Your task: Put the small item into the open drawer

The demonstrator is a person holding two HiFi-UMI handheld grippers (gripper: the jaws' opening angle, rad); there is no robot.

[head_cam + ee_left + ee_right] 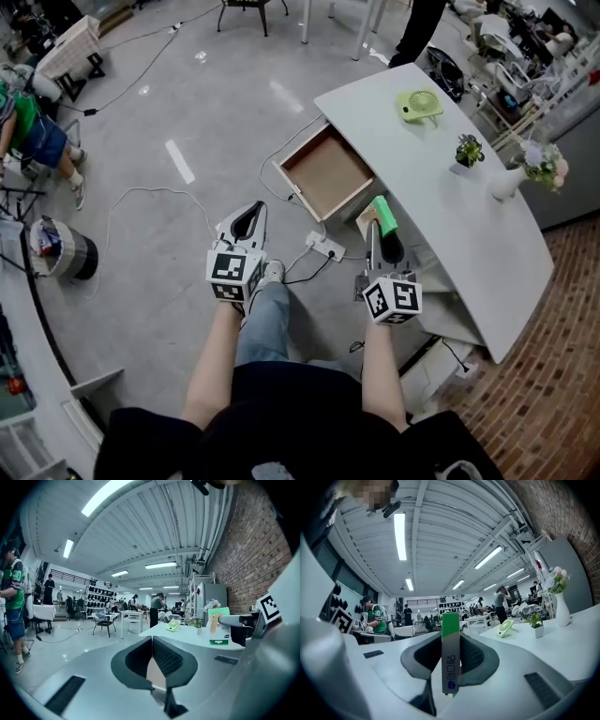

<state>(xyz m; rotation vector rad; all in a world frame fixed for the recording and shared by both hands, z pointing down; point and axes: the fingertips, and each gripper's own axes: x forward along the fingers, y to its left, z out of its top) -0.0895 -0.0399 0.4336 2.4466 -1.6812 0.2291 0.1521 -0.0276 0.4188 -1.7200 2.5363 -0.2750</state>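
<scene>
The small item is a slim green-and-white box (383, 215). My right gripper (380, 227) is shut on it, just in front of the white desk (441, 202). In the right gripper view the box (450, 656) stands upright between the pads of the gripper (451, 641). The open drawer (323, 173), brown inside and bare, juts from the desk's left end, ahead and slightly left of the box. My left gripper (253, 211) hovers over the floor left of the drawer, shut and holding nothing. In the left gripper view the jaws of the gripper (152, 640) meet at the tips, and the box (219, 625) shows off to the right.
On the desk stand a green fan (418, 104), a small potted plant (467, 150) and a vase of flowers (525, 172). A power strip (324, 247) and cables lie on the floor below the drawer. A person (33, 131) and a round bin (61, 249) are far left.
</scene>
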